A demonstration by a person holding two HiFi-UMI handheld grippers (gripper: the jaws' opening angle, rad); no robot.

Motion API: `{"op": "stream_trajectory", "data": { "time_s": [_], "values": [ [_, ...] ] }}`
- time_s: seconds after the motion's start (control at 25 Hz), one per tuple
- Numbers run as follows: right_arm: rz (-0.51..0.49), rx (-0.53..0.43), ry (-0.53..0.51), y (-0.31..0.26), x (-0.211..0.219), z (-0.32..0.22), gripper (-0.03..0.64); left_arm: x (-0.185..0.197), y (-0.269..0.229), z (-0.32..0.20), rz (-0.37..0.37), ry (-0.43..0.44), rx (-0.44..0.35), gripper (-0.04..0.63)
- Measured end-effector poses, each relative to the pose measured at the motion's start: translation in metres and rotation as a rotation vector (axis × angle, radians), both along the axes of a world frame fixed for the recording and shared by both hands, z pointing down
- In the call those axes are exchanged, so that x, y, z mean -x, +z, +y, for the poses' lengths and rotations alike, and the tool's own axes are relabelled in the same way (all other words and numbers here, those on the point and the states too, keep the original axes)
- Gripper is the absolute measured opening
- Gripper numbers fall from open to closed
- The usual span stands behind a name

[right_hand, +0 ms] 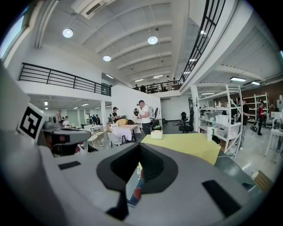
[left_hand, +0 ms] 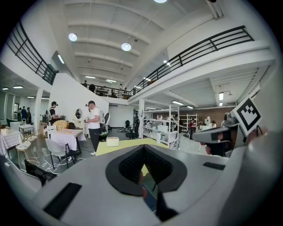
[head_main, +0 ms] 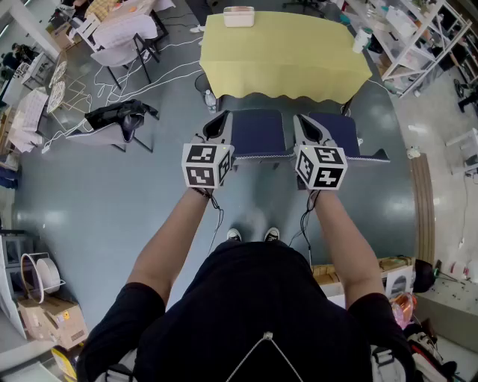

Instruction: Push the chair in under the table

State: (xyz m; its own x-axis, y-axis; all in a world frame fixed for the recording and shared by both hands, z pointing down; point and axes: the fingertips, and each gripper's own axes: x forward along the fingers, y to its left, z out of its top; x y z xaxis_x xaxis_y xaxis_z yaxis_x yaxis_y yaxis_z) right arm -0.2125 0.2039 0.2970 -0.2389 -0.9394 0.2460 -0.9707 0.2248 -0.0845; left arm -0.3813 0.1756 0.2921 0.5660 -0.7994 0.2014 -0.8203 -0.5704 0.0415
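Note:
A table under a yellow cloth (head_main: 287,56) stands ahead, also seen in the left gripper view (left_hand: 128,143) and the right gripper view (right_hand: 185,145). The dark blue chair (head_main: 258,133) is pulled out in front of it, and its blue surface shows on both sides of my right gripper. My left gripper (head_main: 216,125) hovers at the chair's left near edge, jaws shut with nothing between them (left_hand: 143,172). My right gripper (head_main: 314,130) is over the chair, likewise shut and empty (right_hand: 138,174). Whether either one touches the chair I cannot tell.
A white box (head_main: 239,16) sits on the table's far edge. A chair with a dark jacket (head_main: 119,119) stands to the left, with cables on the floor beyond it. White shelving (head_main: 418,37) lines the right. A bottle (head_main: 210,98) stands by the table's left corner. A person (left_hand: 93,126) stands farther back.

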Motion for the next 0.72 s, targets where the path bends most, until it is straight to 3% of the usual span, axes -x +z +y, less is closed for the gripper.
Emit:
{"op": "stream_trajectory", "data": {
  "time_s": [0.72],
  "values": [
    [-0.026,0.011,0.001,0.011,0.049,0.001,0.015,0.044,0.017,-0.006,0.028,0.039,0.025,0.011]
  ]
}}
